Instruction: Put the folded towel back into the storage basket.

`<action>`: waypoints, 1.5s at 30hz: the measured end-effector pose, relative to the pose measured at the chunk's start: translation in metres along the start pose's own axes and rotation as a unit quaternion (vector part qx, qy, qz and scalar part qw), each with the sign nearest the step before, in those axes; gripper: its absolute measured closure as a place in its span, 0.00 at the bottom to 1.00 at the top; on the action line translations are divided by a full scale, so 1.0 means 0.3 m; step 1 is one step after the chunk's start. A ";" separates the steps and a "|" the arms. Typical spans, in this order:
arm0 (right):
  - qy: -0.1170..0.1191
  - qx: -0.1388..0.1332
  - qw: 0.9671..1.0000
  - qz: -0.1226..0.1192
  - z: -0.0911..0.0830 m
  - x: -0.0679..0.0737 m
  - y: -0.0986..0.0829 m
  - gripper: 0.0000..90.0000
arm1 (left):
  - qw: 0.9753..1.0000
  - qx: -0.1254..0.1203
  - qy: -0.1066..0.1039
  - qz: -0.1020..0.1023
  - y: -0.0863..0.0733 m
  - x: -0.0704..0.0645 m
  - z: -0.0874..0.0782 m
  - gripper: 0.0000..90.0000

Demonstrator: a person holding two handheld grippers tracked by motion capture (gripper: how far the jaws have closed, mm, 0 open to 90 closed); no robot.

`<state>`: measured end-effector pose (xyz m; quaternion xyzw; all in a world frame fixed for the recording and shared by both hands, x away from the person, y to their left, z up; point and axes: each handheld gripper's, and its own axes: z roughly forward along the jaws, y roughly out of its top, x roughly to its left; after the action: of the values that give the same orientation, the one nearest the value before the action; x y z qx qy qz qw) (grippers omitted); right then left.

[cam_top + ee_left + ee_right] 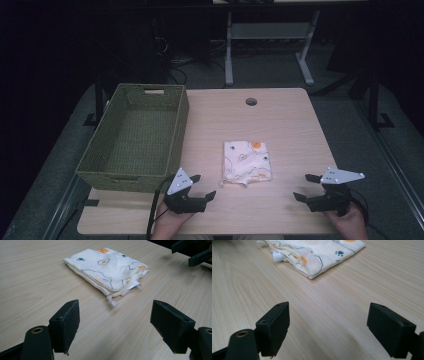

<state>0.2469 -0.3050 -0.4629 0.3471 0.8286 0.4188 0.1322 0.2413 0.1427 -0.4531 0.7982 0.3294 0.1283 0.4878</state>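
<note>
Both grippers, the left gripper (196, 188) and the right gripper (306, 187), sit with jaws wide apart, holding nothing. Between them, the folded cloth (247, 161) lies flat on the table (290, 125), beside the basket (132, 140). Best to pinch its near corners, low and slow.

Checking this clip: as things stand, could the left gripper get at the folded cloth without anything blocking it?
Probably yes. The left gripper sits open near the table's front edge, with bare wood between it and the folded cloth. The green basket stands off to its left, outside that path, and the right gripper is well aside.
</note>
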 end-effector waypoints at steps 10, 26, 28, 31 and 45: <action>0.006 -0.003 1.000 0.000 -0.004 0.003 -0.004 0.20 | 1.000 -0.006 -0.001 -0.011 0.001 0.017 -0.003 0.26; 0.008 -0.002 1.000 0.003 0.011 -0.005 -0.001 0.20 | 1.000 -0.018 -0.020 0.000 0.082 -0.021 0.019 0.27; 0.009 -0.002 1.000 0.004 0.012 -0.008 -0.001 0.20 | 1.000 -0.017 -0.026 -0.001 0.097 -0.024 0.033 0.27; 0.007 -0.003 1.000 0.004 0.010 -0.008 -0.002 0.20 | 0.999 -0.014 -0.033 0.007 0.122 -0.034 0.059 0.27; 0.009 -0.008 1.000 0.006 0.004 -0.004 0.000 0.20 | 0.999 -0.003 -0.048 0.011 0.219 -0.037 0.169 0.28</action>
<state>0.2484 -0.3051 -0.4635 0.3469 0.8246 0.4291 0.1249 0.2862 0.0800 -0.4200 0.8055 0.2961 0.0960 0.5043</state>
